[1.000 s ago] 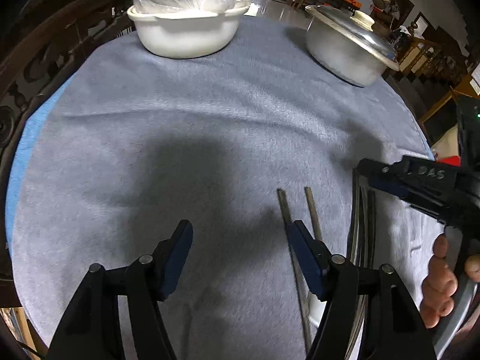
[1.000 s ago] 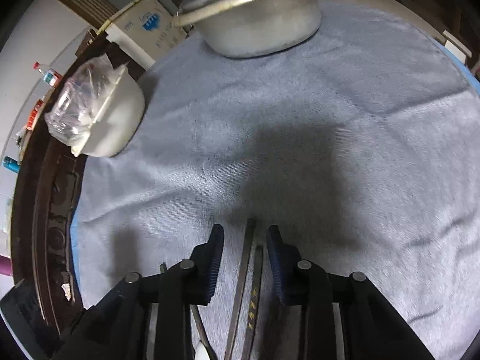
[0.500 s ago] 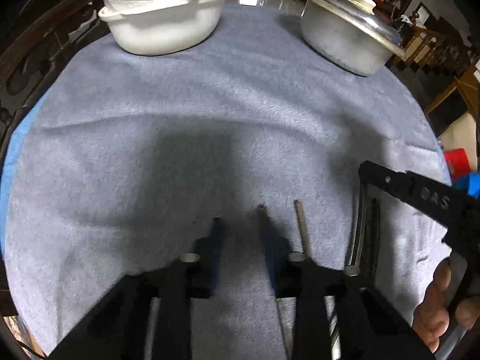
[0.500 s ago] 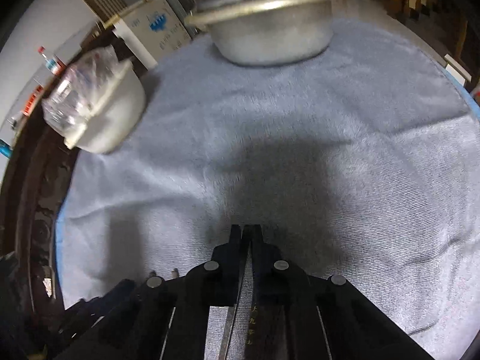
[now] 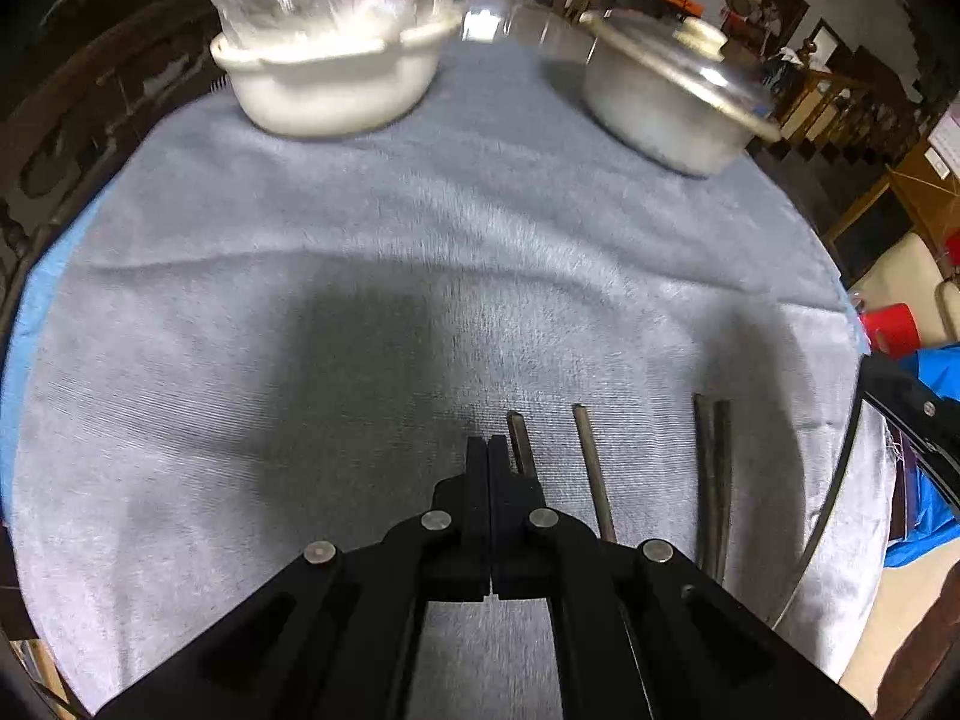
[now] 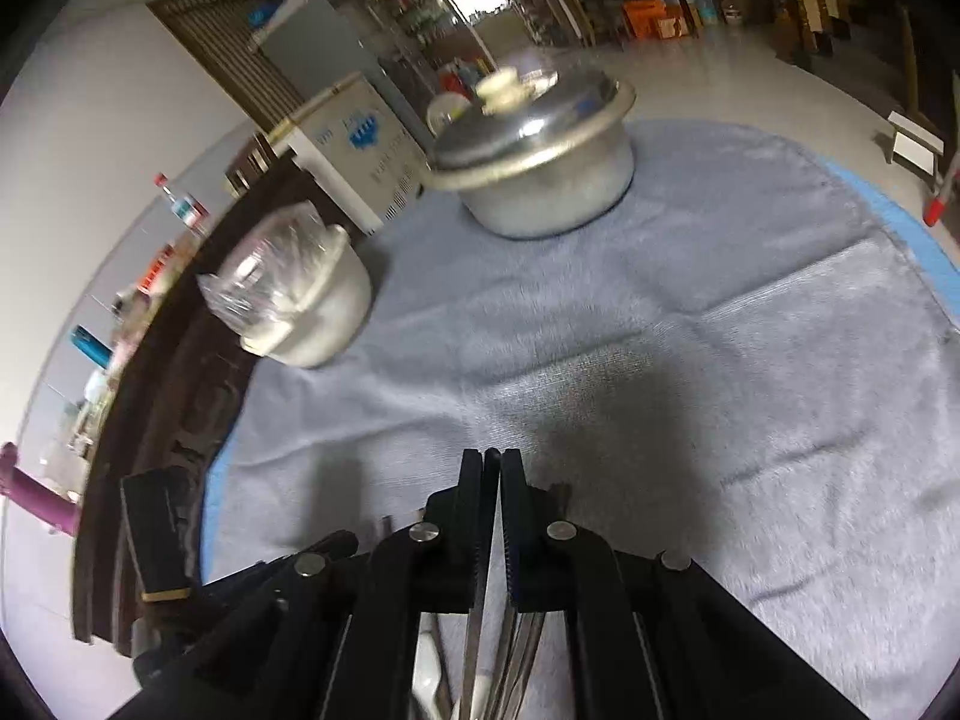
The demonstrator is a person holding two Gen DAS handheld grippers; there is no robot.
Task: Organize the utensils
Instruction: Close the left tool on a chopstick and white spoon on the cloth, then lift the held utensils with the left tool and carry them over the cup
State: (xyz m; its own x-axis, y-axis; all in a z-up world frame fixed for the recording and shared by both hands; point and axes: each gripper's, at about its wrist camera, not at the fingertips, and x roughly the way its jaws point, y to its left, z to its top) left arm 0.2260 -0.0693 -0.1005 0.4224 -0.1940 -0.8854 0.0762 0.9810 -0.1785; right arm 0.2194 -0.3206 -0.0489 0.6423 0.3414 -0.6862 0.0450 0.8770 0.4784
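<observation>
right gripper [image 6: 491, 462] clamped on chopstick pair [image 6: 480, 648], held aligned for sorting | left gripper [image 5: 487, 450] closed empty beside loose chopsticks [image 5: 591, 468]

Dim indoor light, soft shadows on the cloth [image 5: 420, 240], blurred fisheye-warped edges.

Bowl [image 5: 336, 90] left of pot [image 5: 666, 102], on cloth [image 5: 420, 252]

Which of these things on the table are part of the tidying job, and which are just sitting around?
Part of the job:
chopstick beside the left fingers
single chopstick
chopstick pair
left gripper
right gripper

Just lying about:
white bowl with a plastic bag
lidded metal pot
grey cloth
</observation>
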